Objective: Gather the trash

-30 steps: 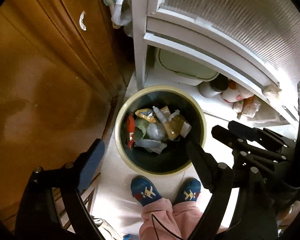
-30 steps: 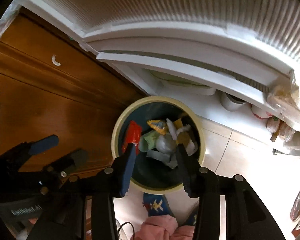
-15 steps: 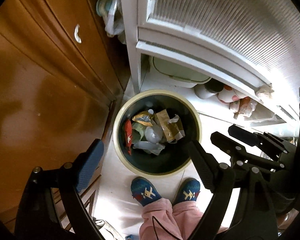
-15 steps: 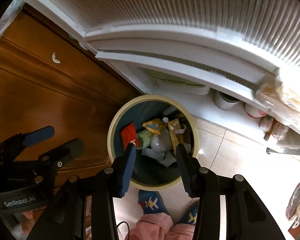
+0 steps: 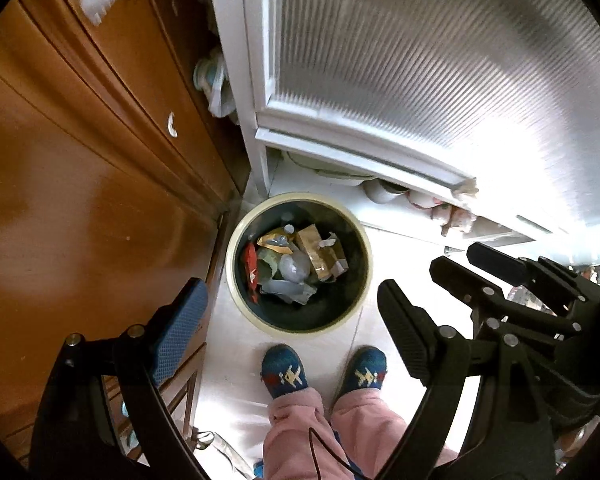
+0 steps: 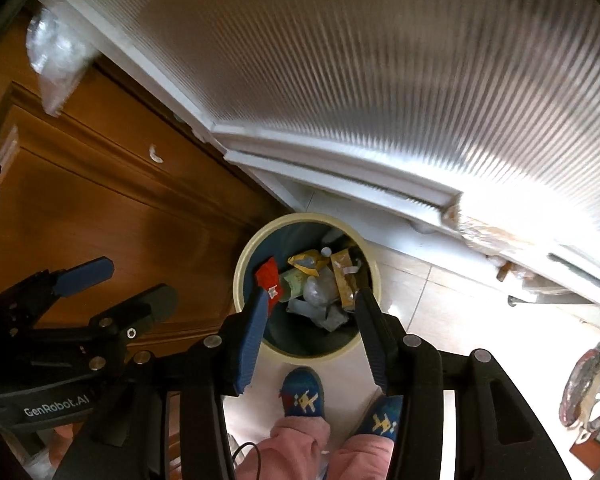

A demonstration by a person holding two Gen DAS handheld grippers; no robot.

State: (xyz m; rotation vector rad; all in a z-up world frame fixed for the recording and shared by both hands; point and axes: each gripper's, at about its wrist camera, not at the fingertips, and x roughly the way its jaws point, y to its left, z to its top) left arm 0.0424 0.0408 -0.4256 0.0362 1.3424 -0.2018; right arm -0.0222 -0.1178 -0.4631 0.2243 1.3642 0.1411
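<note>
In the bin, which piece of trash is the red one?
The red wrapper, against the left inner wall of the bin in the left wrist view. Its neighbours are a yellow wrapper, a brown packet and grey plastic.

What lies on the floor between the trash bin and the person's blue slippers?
Nothing: between the trash bin and the blue slippers only bare pale floor shows, clearest in the left wrist view.

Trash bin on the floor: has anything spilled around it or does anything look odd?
Nothing stands out. The wrappers all lie inside the bin, which stands upright, and the floor beside it shows no litter.
</note>
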